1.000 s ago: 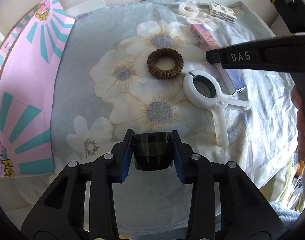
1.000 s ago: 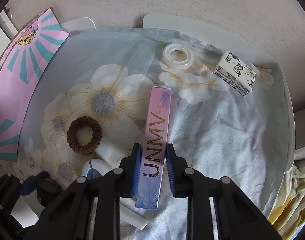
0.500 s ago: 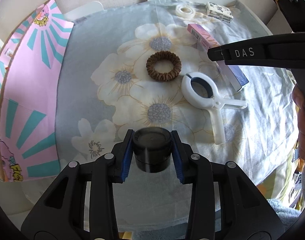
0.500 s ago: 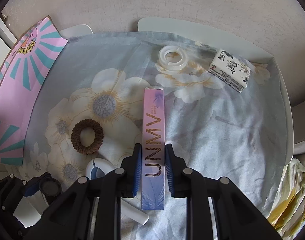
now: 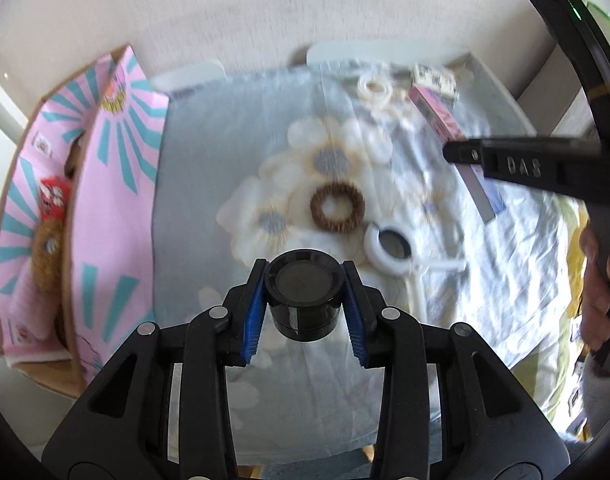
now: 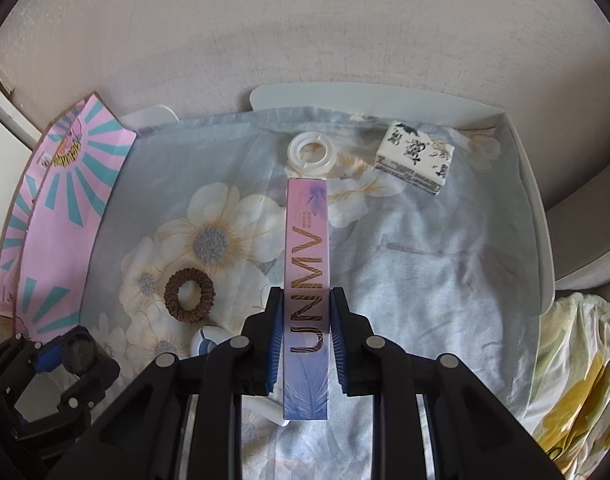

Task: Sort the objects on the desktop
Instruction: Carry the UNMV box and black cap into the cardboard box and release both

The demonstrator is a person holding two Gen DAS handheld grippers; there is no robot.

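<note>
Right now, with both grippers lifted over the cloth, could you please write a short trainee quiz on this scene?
1. True or false: the left gripper is shut on a white tape roll.
2. Which thing lies closest to the brown hair tie?
A. the white clamp
B. the printed small box
C. the tape ring
3. Fill in: the right gripper is shut on the long pink and blue ____.

Key
1. False: it is shut on a black jar.
2. A.
3. box, lettered UNMV.
</note>
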